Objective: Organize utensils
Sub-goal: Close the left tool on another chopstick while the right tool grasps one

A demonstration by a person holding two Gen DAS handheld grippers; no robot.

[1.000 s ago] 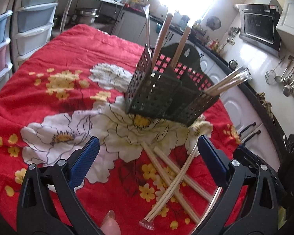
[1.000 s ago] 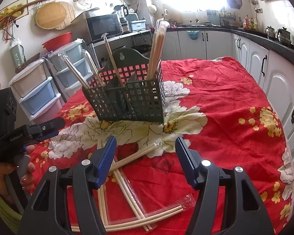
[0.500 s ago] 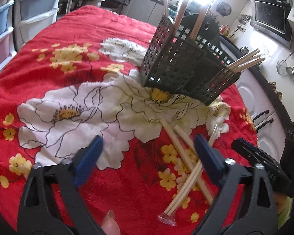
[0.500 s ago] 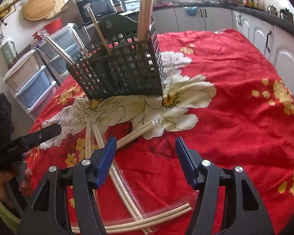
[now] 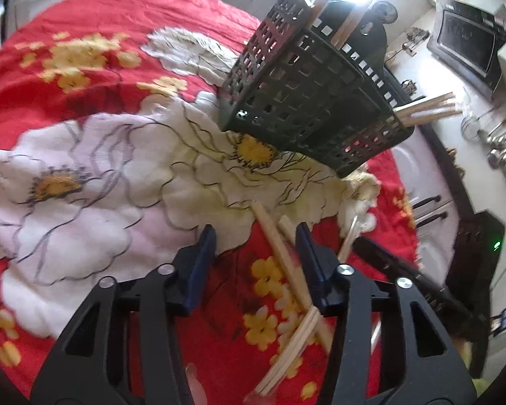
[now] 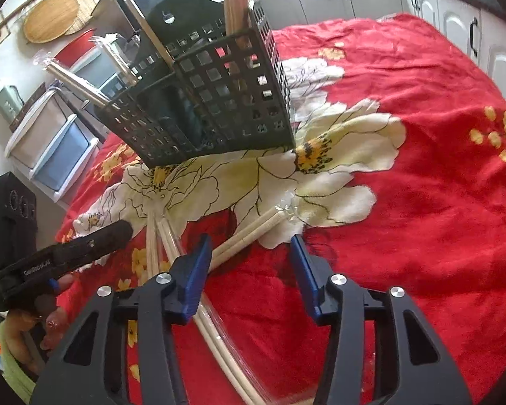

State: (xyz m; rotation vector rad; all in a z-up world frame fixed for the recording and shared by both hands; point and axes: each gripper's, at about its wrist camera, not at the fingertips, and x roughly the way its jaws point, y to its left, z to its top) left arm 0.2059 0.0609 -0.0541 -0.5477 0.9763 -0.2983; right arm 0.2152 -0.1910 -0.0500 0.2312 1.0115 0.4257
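so, from my left wrist camera: the dark green perforated plastic utensil caddy stands on the red floral tablecloth, already holding several pale wooden chopsticks that poke out of its compartments. several more loose chopsticks in clear sleeves lie crossed on the cloth just in front of it, so the sorting looks partly done. my left gripper has just been closing; its blue pads straddle one pair, the right pad at or against it, and i cannot tell whether it is clamped.

next, my right wrist camera: the same caddy is near, with chopsticks standing in it. the loose sleeved pairs lie fanned on the cloth. my right gripper has also just been closing; its jaws stand apart with nothing pinched, one pair passing beneath the left pad. i judge these remaining pairs are what is left to put away.
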